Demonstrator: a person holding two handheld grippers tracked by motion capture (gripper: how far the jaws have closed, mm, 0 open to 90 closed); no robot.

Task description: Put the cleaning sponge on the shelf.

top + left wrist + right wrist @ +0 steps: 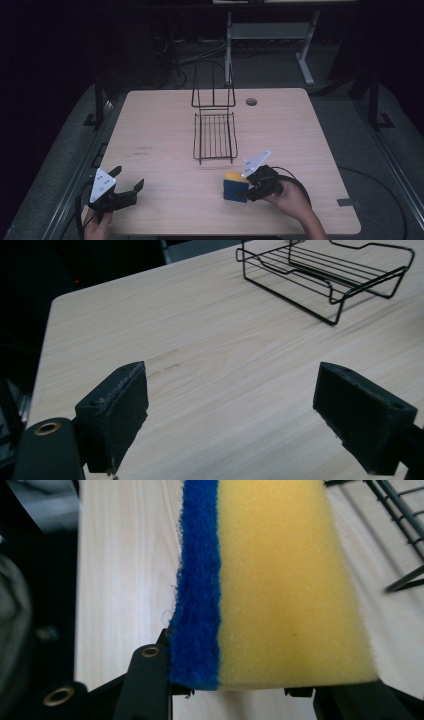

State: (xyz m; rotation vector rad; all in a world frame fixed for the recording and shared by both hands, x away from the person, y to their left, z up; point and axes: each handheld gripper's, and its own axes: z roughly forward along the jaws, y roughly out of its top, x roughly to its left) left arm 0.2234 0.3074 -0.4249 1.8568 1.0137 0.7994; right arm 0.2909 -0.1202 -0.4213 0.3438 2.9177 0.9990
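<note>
Pale wood table [165, 125] under dim light, dark floor around it. My left gripper [126, 186] sits near the front left corner, jaws spread wide with only bare wood between them. My right gripper [246, 189] is clamped on a yellow sponge with a blue scouring layer [234, 187], held on edge at the front of the table, just short of the black wire rack [215, 134]. I see nothing lying in the rack.

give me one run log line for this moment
left gripper: open, over bare table | right gripper: shut on sponge, near edge | wire rack: empty, mid-table | sponge: not yet in rack
</note>
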